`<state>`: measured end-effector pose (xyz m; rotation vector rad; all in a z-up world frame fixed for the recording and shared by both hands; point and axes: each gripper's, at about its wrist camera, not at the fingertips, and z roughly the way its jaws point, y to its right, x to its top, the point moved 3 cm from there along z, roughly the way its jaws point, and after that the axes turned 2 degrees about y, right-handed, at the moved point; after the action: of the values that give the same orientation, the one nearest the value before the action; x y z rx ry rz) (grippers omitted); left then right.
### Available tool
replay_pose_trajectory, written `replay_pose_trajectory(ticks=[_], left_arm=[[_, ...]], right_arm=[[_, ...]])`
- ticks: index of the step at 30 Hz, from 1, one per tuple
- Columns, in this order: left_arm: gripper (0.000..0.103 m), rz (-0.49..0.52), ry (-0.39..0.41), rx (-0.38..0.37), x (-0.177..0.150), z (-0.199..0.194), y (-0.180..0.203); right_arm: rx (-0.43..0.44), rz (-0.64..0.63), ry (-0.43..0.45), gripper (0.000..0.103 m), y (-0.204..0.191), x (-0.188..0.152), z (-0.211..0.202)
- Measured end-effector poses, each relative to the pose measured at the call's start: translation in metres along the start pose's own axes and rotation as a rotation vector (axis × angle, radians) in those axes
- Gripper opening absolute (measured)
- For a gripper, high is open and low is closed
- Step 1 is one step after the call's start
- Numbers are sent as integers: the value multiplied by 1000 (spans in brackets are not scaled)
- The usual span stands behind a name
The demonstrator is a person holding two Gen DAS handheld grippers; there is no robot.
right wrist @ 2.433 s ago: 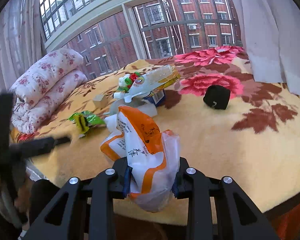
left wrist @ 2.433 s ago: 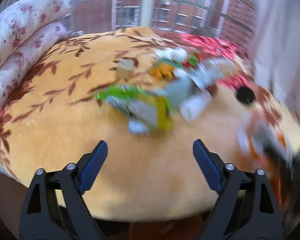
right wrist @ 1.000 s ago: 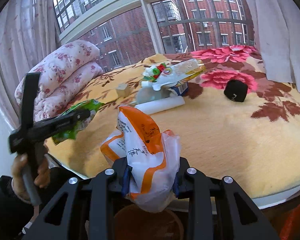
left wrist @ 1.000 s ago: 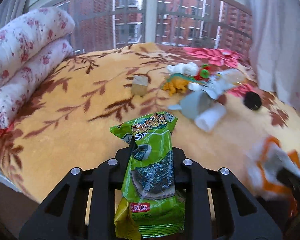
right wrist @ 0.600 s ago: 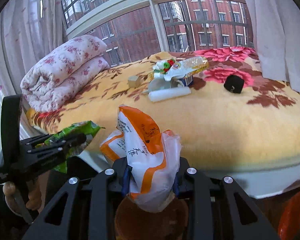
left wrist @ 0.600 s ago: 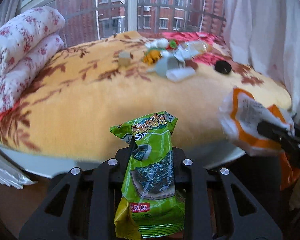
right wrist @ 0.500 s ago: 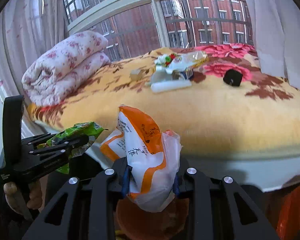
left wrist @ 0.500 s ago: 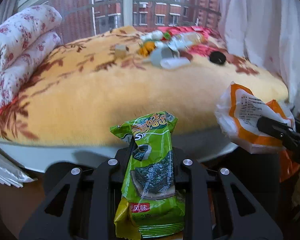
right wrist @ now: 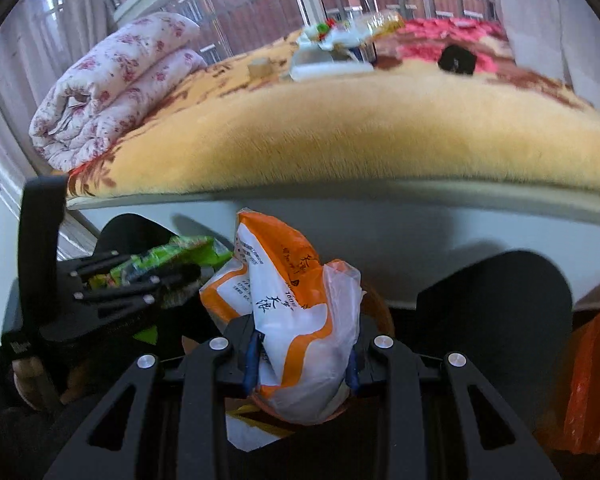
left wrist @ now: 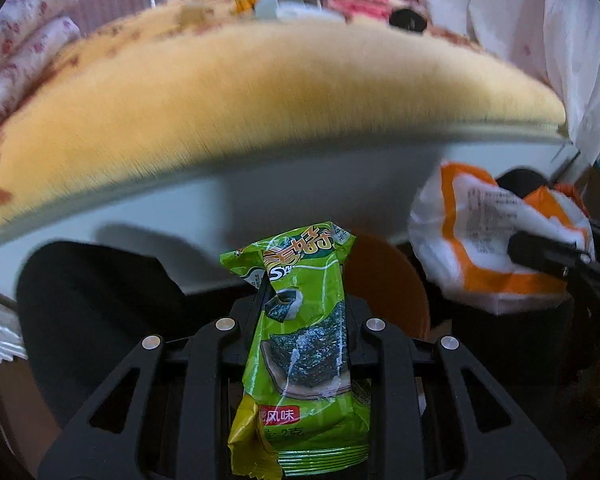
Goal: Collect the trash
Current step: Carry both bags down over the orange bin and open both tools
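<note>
**A:** What do you have in each tool?

**B:** Your left gripper (left wrist: 302, 312) is clamped on the green seaweed snack packet (left wrist: 304, 344), which stands upright between the jaws. Your right gripper (right wrist: 302, 354) is squeezed shut on the crumpled orange-and-white wrapper (right wrist: 296, 320).

**A:** And where are you holding them?

**B:** Below the edge of the bed (right wrist: 360, 136), in front of its pale side panel. A brown round bin (left wrist: 384, 280) sits right behind the packet, and the wrapper hangs over the same bin (right wrist: 376, 308), where other litter shows beneath it.

**A:** So which step is this?

**B:** The drop-off, I'd judge. Centre each piece over the opening, then part the jaws. The remaining trash pile (right wrist: 332, 52) waits far back on the blanket beside the black object (right wrist: 458, 60), so you reach there next.
</note>
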<state>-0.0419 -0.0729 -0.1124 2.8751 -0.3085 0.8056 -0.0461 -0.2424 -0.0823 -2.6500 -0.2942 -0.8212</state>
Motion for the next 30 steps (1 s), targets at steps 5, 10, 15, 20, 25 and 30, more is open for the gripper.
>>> replay_pose_trajectory(ticks=[5,10,15,20,25,30], left_arm=[[25,7,-69,-7,-8,20,1],[26,7,-130,2,-12,36,-2],[78,3,-212,16,-15,51,-5],[81,-9,-208,10,-16,47,-9],[81,-23,-205,2,-15,46,-16],[81,-35,-170,-8,-4,42,-21]], right_arm=[[10,10,-49,32,3,-5,18],[-6,11,-103,32,7,-5,39],[-26,0,-163,70,7,-8,56],[-34,31,-145,73,14,-6,53],[-40,55,-125,73,23,-6,47],[-38,44,-95,73,22,-4,39]])
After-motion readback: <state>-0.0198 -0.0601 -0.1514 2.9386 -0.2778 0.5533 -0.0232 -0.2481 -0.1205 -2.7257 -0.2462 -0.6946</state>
